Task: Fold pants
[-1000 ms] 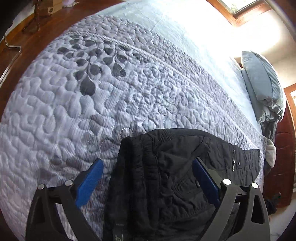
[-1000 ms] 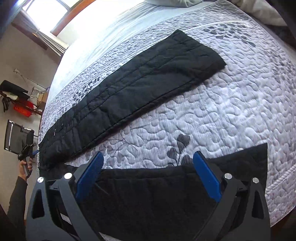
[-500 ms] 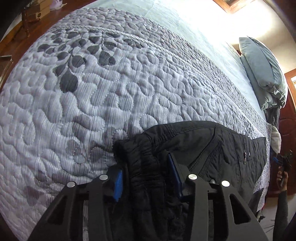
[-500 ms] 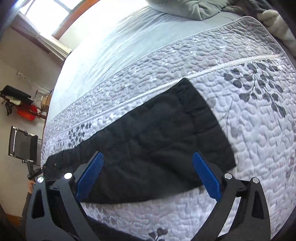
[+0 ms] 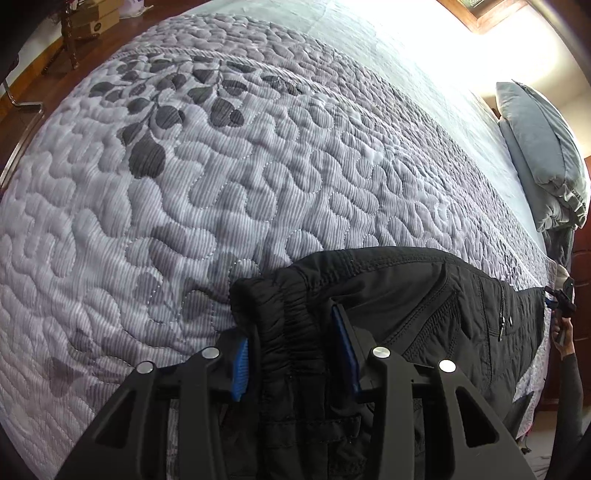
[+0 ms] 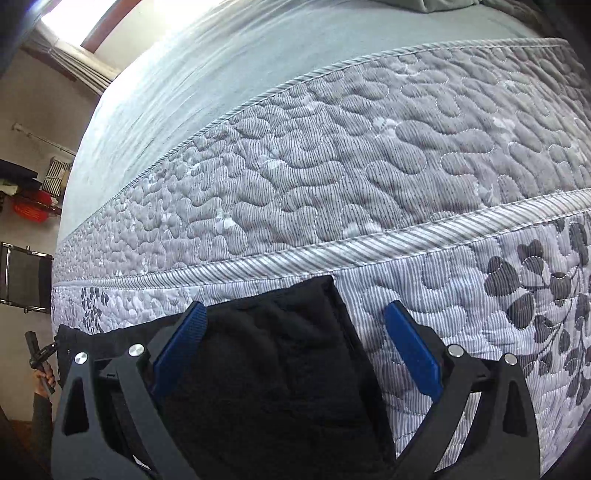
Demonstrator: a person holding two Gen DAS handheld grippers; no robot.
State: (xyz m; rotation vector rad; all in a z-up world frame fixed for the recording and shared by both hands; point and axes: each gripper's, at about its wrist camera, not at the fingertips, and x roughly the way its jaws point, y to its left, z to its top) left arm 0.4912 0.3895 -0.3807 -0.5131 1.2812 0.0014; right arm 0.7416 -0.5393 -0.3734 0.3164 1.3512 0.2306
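Observation:
Black quilted pants (image 5: 406, 295) lie on a grey quilted bedspread (image 5: 221, 166). My left gripper (image 5: 291, 343) is shut on the gathered waistband (image 5: 291, 332), its blue pads (image 5: 240, 363) pressed against the bunched cloth. In the right wrist view a pant leg end (image 6: 280, 350) lies between the blue pads (image 6: 413, 350) of my right gripper (image 6: 295, 332), which is open and straddles the cuff close above the bed.
Grey pillows (image 5: 543, 155) lie at the bed's head. A wooden floor and furniture (image 5: 74, 26) lie beyond the bed's far edge. The bedspread's striped border (image 6: 369, 247) runs across just beyond the cuff. A black chair (image 6: 22, 277) stands at left.
My left gripper closed on the waistband and stays shut on it. My right gripper moved forward from the near leg to the far leg's cuff, still open.

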